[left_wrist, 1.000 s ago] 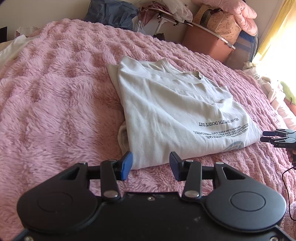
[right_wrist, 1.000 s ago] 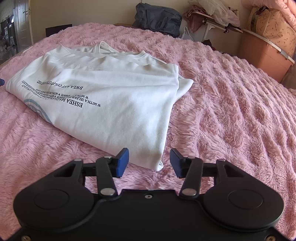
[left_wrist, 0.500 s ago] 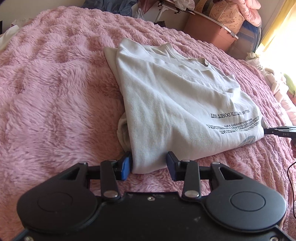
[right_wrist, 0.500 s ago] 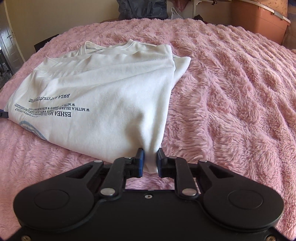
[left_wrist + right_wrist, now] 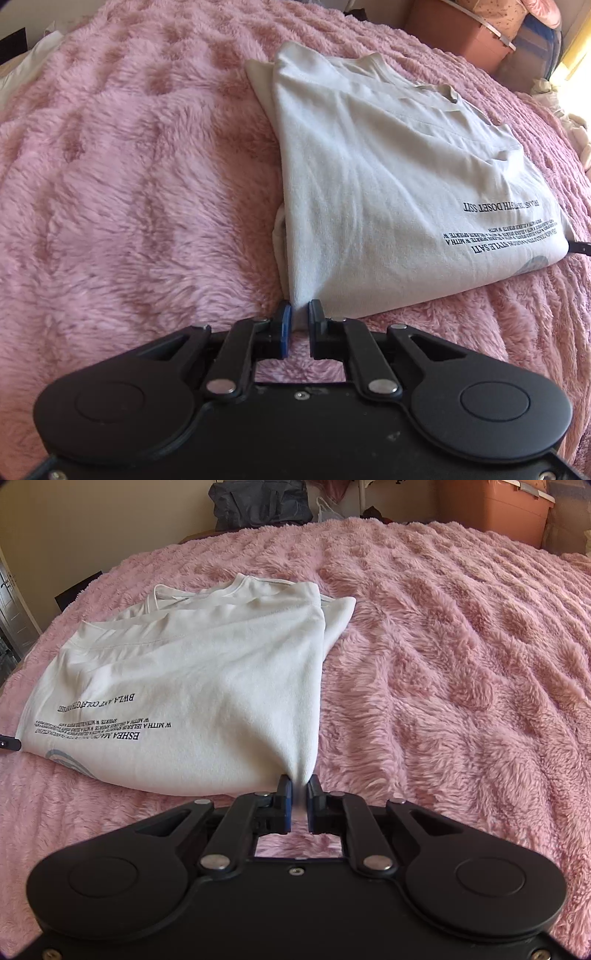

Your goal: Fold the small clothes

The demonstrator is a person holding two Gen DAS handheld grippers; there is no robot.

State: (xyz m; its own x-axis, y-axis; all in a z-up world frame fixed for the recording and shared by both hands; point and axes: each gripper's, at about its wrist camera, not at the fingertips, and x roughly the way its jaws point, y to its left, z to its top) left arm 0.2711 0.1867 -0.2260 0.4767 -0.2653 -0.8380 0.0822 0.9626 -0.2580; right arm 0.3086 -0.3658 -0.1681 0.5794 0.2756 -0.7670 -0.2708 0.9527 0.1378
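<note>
White cotton T-shirt with black printed text (image 5: pixel 388 192) lies half-folded on fluffy pink blanket (image 5: pixel 129 184). Left gripper (image 5: pixel 300 314) clamped on shirt's near left corner. Right gripper (image 5: pixel 299 788) pinching near right corner, fabric bunched between blue pads (image 5: pixel 284 786).

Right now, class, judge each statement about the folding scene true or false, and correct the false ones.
1. The left gripper is shut on a corner of the white T-shirt. True.
2. The right gripper is open and clear of the cloth. False: it pinches a near corner.
3. The shirt lies on a pink fluffy blanket. True.
4. The shirt is plain, with no print. False: dark lettering shows.
</note>
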